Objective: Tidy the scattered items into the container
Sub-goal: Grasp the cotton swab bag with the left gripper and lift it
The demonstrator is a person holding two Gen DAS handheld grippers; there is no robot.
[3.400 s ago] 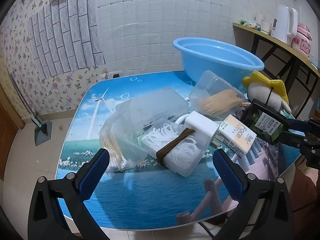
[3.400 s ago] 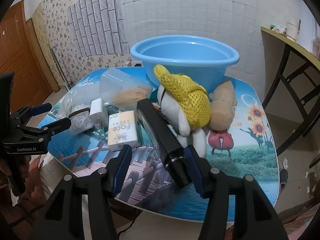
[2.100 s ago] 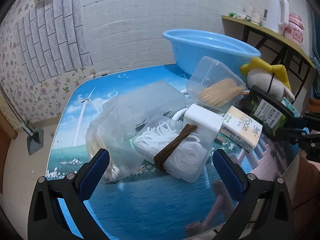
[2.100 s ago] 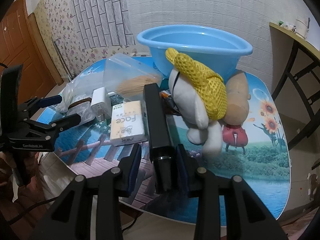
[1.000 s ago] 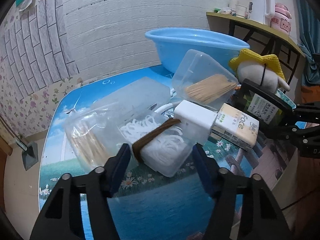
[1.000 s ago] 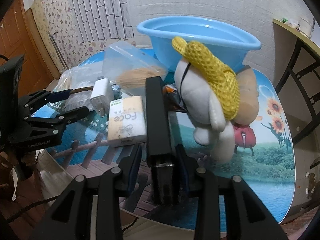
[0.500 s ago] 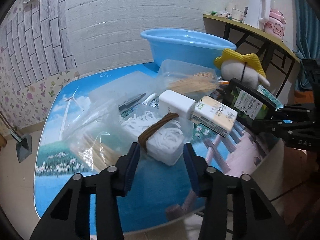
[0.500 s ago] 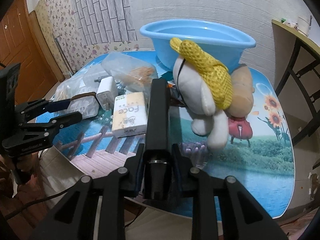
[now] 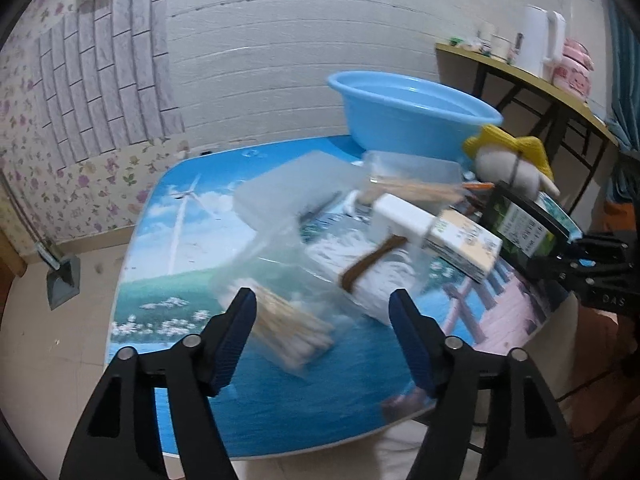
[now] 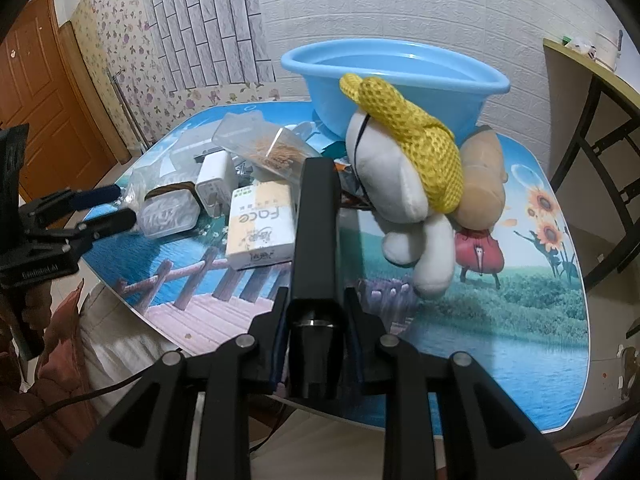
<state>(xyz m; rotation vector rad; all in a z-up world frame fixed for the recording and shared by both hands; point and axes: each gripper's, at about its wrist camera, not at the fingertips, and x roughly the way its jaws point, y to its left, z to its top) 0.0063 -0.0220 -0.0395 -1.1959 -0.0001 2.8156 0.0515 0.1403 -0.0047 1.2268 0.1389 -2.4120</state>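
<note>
at the table's left, left gripper (image 9: pixel 322 334) just reopened and empty over the cotton swab bag (image 9: pixel 280 320), may snag loose film; rightward, right gripper (image 10: pixel 316 322) clenched on the black box (image 10: pixel 316 224), liable to clip the plush toy (image 10: pixel 400 176) before the blue basin (image 10: pixel 394 76).

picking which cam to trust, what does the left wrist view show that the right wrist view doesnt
Left wrist only: the bag of cotton swabs between the open left tongs, whose jaws have just been opening; the kettle on the side shelf.

Right wrist only: the brown plush behind the white plush, the wooden door, and the right tongs shut on the black bottle's cap end.

Both: blue basin, white plush with yellow hat, tissue pack, white charger, banded clear box.
</note>
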